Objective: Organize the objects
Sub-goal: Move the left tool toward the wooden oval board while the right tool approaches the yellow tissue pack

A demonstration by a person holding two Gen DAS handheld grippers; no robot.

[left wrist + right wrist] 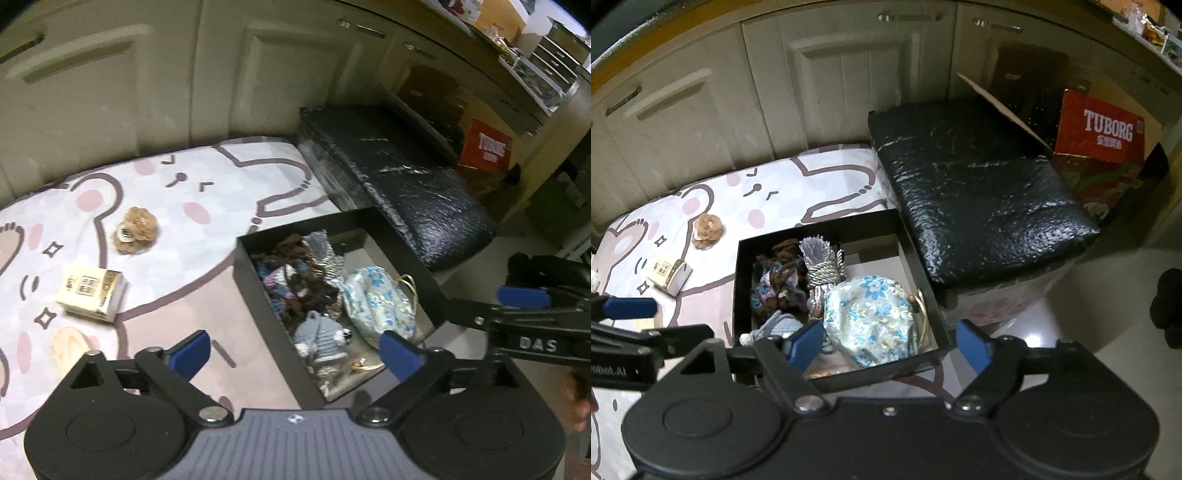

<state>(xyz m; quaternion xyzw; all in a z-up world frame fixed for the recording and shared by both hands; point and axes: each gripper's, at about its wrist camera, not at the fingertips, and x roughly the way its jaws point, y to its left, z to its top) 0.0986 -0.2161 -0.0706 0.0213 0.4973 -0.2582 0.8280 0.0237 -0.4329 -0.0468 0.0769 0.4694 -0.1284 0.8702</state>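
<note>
A black open box (258,291) (916,254) sits on a cartoon-print mat (192,206) (783,173). It holds a floral pouch (376,299) (871,317), dark yarn pieces (295,266) (779,273), a grey knitted toy (321,336) and a grey tassel (822,258). On the mat to its left lie a brown flower-shaped item (136,229) (707,229), a small cream carton (92,291) (670,275) and a pale round item (70,347). My left gripper (295,350) is open and empty above the box's near-left side. My right gripper (890,343) is open and empty over the box's near edge.
A black padded stool (399,173) (975,184) stands right of the box. A red Tuborg carton (485,146) (1104,129) is behind it. Cabinet doors (110,92) (831,81) back the mat. Pale floor (1108,314) lies to the right.
</note>
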